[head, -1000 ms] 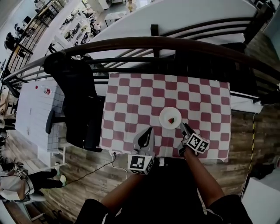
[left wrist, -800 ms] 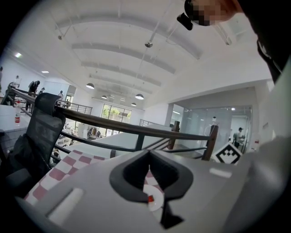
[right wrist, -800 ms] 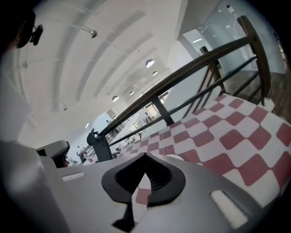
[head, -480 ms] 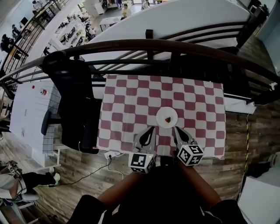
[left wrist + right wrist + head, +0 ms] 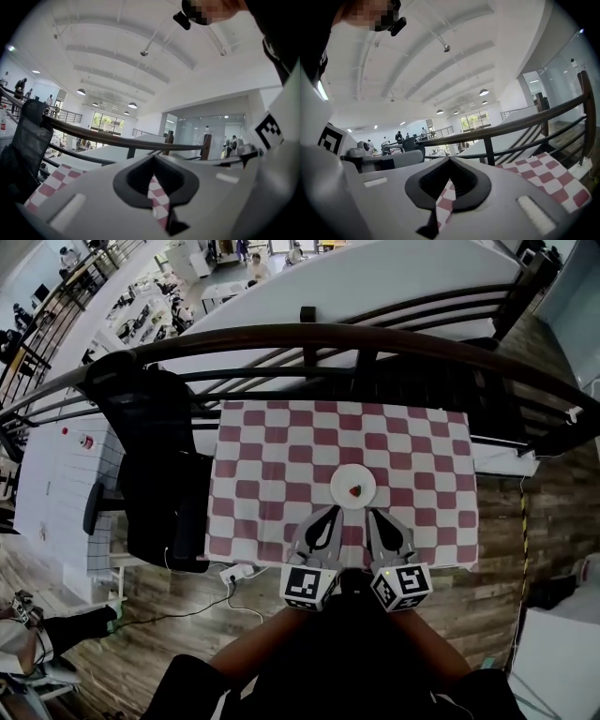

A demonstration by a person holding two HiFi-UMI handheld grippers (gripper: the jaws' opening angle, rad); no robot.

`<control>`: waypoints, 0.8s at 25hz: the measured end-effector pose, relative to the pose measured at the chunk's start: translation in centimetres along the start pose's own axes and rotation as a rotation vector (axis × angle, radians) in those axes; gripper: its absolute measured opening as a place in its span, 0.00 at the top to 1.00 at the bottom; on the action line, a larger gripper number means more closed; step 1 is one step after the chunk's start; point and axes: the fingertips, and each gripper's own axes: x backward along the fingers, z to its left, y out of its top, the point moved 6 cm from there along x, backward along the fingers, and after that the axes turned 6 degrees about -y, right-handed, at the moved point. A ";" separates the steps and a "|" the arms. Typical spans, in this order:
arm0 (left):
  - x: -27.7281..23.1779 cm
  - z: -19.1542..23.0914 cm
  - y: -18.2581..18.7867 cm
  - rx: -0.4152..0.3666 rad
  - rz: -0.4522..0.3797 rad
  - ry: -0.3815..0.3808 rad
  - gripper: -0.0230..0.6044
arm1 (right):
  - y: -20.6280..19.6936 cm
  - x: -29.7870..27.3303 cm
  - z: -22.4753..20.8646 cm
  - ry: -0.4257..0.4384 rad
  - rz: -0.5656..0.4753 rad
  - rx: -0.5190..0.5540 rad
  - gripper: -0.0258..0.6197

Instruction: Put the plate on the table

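Both hand-held grippers are drawn back to the near edge of the desk, side by side and just apart. The left hand-held gripper (image 5: 331, 513) has its jaws pressed together with nothing between them; its own view shows the tips (image 5: 152, 157) meeting, with only a strip of checked cloth visible through the dark hollow behind them. The right hand-held gripper (image 5: 372, 515) is likewise closed and empty, its tips (image 5: 450, 161) meeting in the right gripper view.

Just beyond the two tips, and touched by neither, a white plate (image 5: 339, 486) lies flat on the desk (image 5: 272, 456), a little right of centre in its nearer half. A small red-and-green item (image 5: 355, 490) sits on the plate.

The desk is covered by a red-and-white checked cloth (image 5: 422, 446). A dark curved railing (image 5: 309, 334) runs behind the desk. A black chair (image 5: 155, 427) stands at the desk's left side, with a white tiled cabinet (image 5: 56, 484) beyond it. The floor (image 5: 553, 512) is of wood planks, and a white cable (image 5: 234, 574) lies below the desk's near left corner.
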 end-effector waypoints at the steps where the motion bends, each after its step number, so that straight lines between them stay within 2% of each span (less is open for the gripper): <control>1: 0.1 -0.1 0.1 -0.006 -0.005 -0.004 0.95 | 0.0 0.2 0.2 -0.003 -0.001 0.006 0.97; 7: 0.7 -1.1 -0.5 -0.022 0.009 -0.038 0.95 | -0.3 1.6 1.1 -0.039 -0.015 0.035 0.96; 15: 1.6 -2.0 -0.2 -0.045 0.003 -0.063 0.95 | -0.9 2.5 1.9 -0.059 0.013 0.065 0.96; 20: 2.4 -2.4 -0.5 -0.071 0.005 -0.066 0.95 | -1.2 3.4 2.9 -0.052 -0.004 0.083 0.96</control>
